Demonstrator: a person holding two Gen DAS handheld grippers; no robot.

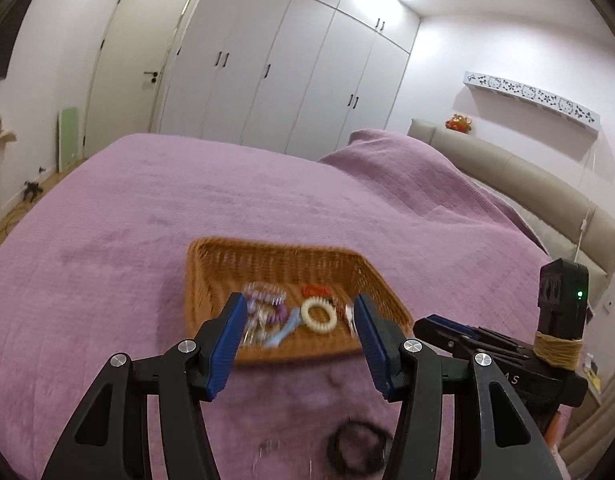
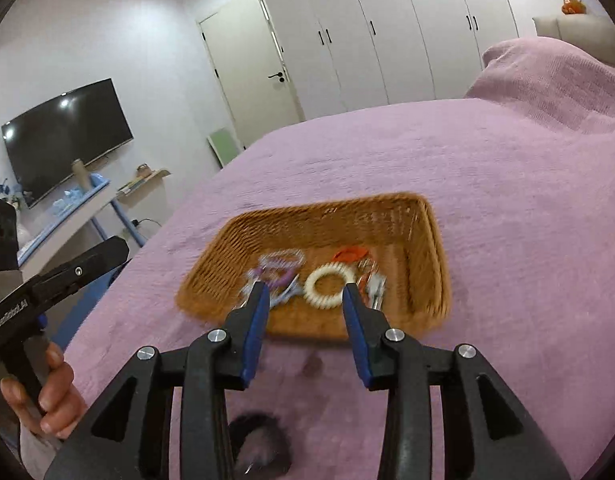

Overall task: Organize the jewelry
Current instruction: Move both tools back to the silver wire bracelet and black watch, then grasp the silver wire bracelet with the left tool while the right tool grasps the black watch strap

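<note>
Left gripper jaws parted about halfway, empty, above wicker basket. Right gripper likewise parted, empty.

The left gripper is held tilted downward, its blue-padded jaws set apart with nothing clamped between them. The right gripper is angled downward likewise, its jaws parted somewhat less and equally empty. The two grippers are carried side by side. The left gripper's handle is seen wrapped by the person's left hand.
</note>
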